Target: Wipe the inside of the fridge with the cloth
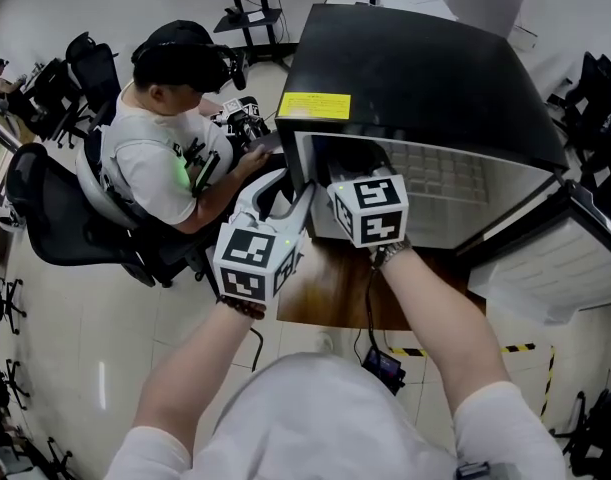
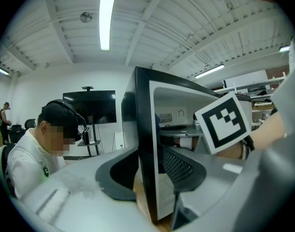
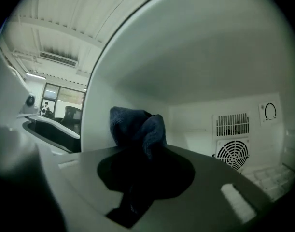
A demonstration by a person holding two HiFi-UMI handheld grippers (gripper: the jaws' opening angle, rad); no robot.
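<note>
Fridge: black, door open, standing on a wooden surface.
Left gripper: jaws clamped on the fridge's side wall edge.
Right gripper: inside the fridge, jaws pinching the cloth.
Cloth: dark blue, bunched, beside the white inner wall.

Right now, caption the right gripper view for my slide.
Right gripper holds a blue cloth inside the white fridge, fan grille behind.

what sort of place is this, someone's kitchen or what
Probably an office or lab workspace, not a kitchen: office chairs, a screen on a stand, a ceiling tube light, and the fridge sits on a table.
</note>
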